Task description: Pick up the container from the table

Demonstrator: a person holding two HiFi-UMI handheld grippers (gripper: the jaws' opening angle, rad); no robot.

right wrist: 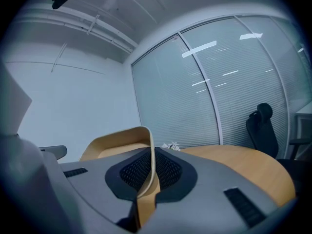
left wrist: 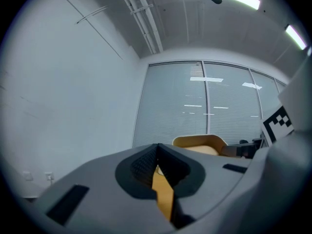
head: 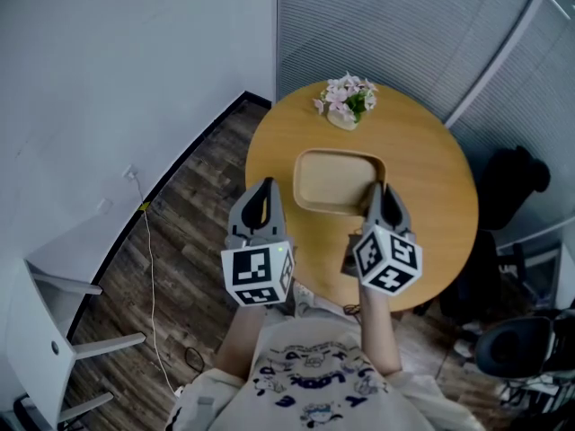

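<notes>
At the near-right rim my right gripper [right wrist: 147, 167] is clamped on the container [head: 337, 180], which lies mid-table [head: 431, 178] with its long axis across me. My left gripper [left wrist: 157, 150] is closed and empty, with the container just to its right.

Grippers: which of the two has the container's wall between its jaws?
The right gripper: the container wall runs between its jaws. The left gripper has its jaws together, with the container apart from it.

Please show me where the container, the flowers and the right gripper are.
container [head: 334, 185]: head view, its flat bottom.
flowers [head: 349, 97]: head view, the blossoms.
right gripper [right wrist: 148, 162]: right gripper view, between its jaw tips.
</notes>
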